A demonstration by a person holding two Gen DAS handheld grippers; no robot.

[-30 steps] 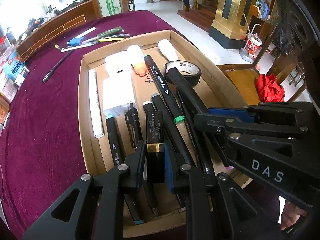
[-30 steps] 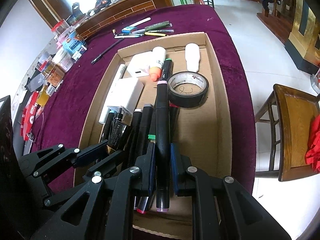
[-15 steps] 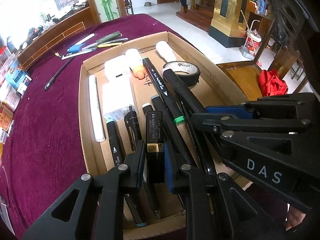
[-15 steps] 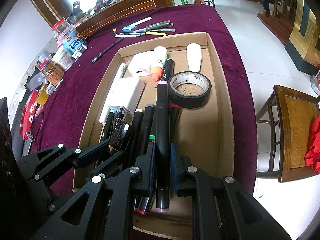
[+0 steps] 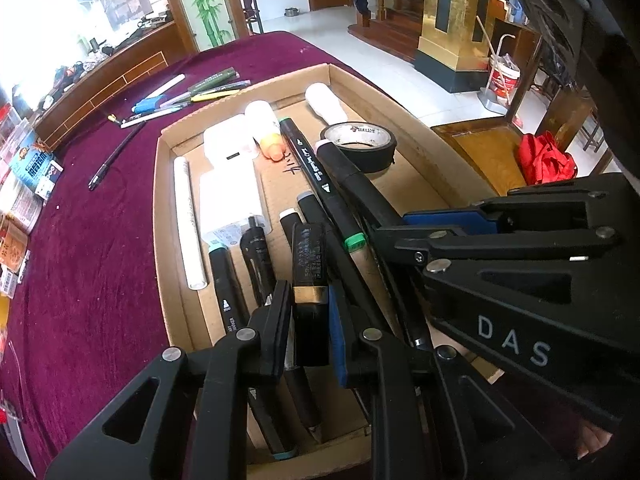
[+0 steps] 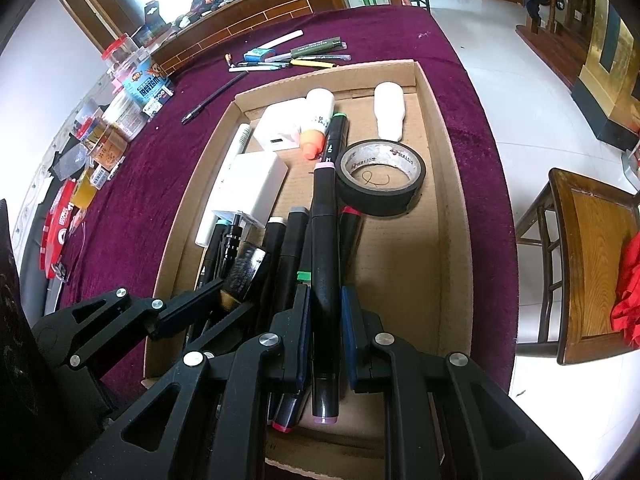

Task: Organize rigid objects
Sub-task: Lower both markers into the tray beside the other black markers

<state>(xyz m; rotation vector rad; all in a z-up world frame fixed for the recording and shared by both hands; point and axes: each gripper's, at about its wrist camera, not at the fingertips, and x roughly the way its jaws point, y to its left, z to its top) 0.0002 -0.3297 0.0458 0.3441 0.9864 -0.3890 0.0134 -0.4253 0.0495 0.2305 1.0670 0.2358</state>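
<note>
Grippers both sit low over the near end of the cardboard tray (image 6: pixel 452 216) on the purple cloth (image 5: pixel 100 280): the left gripper (image 5: pixel 308 332) is clamped on a black tube (image 5: pixel 310 272) with a gold band, the right gripper (image 6: pixel 325 332) is clamped on a black marker (image 6: pixel 325 240) with pink ends. Tube and marker lie among other markers in the tray; black tape (image 6: pixel 380 178) rests just beside the marker's far end

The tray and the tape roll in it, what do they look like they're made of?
Tray: looks like brown corrugated cardboard, matte, with fluting lines on the floor and raw cut edges. Tape roll: apparently black adhesive tape, slightly glossy outside, wound on a pale printed core, probably card; whether the tape is cloth or vinyl cannot be told.
</note>
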